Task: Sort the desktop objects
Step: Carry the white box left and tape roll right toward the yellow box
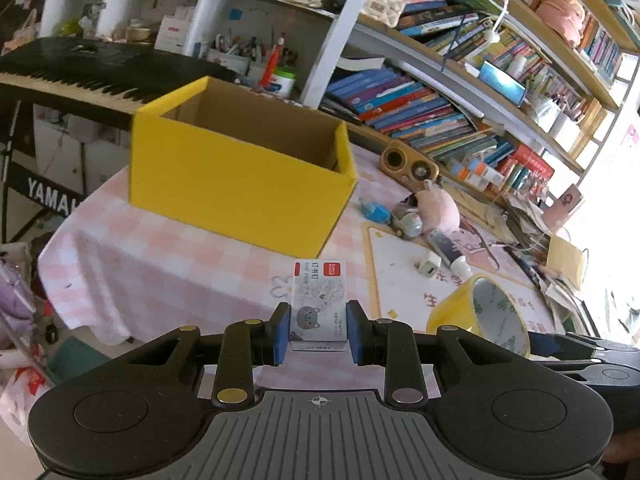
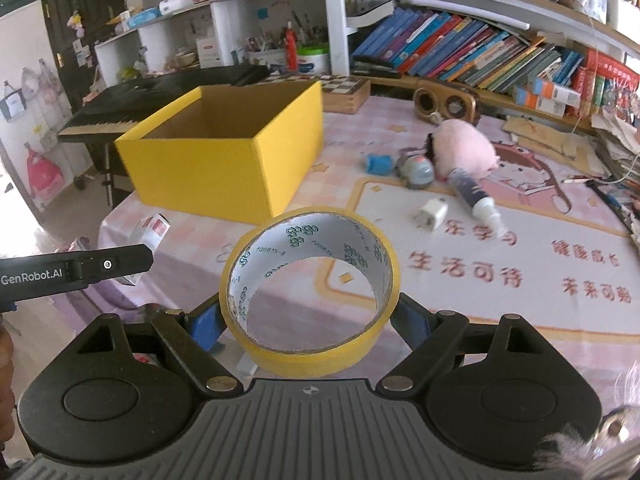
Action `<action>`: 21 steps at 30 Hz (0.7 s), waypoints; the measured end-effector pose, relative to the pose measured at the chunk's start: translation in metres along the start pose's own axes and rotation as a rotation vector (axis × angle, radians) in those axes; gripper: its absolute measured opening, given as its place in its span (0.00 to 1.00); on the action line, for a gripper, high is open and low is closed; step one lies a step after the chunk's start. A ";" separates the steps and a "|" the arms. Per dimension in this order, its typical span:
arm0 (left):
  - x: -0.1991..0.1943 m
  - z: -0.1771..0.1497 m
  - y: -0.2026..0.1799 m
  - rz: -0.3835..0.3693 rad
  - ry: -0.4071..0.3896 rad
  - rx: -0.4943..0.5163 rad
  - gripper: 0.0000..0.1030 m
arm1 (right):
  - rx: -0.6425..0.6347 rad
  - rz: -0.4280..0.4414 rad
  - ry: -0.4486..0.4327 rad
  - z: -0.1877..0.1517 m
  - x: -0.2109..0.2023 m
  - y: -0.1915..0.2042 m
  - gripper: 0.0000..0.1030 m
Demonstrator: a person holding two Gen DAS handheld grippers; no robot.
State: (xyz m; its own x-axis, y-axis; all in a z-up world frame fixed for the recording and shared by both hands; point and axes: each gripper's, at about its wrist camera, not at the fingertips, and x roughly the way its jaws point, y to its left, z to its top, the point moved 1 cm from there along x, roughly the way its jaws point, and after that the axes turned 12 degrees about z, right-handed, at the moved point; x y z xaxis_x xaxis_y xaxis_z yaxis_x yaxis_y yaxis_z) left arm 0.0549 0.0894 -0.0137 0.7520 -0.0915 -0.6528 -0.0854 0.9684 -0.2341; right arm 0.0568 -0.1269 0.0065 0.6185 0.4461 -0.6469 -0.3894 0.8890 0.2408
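Both tongs, left tongs [image 1: 318,334] and right tongs [image 2: 310,320], are black with blue pads, brass rivets and a grey ribbed base; white "GenRobot.AI" lettering at nine o'clock.

The yellow box [image 2: 224,148] stands open-topped ahead, bare tablecloth [image 1: 160,256] before it, clutter rightward.

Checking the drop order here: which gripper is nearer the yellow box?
Left, narrowly. The left gripper, shut on the staple box, is just short of the yellow box front wall. The right gripper, holding the tape roll, sits slightly farther back.
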 end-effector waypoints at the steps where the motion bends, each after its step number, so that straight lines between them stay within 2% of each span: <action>1: -0.002 -0.001 0.004 0.002 0.001 -0.004 0.27 | 0.000 0.006 0.004 -0.002 0.001 0.004 0.83; 10: -0.013 -0.003 0.027 0.016 -0.013 -0.039 0.27 | -0.026 0.039 0.020 -0.004 0.004 0.030 0.83; 21: -0.019 -0.008 0.033 0.028 -0.020 -0.054 0.27 | -0.061 0.068 0.040 -0.005 0.008 0.043 0.83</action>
State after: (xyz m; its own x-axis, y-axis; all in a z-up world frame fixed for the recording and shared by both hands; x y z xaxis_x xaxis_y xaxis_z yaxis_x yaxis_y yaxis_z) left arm 0.0326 0.1216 -0.0143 0.7617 -0.0594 -0.6452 -0.1414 0.9565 -0.2550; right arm 0.0416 -0.0856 0.0077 0.5621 0.4993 -0.6593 -0.4706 0.8487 0.2414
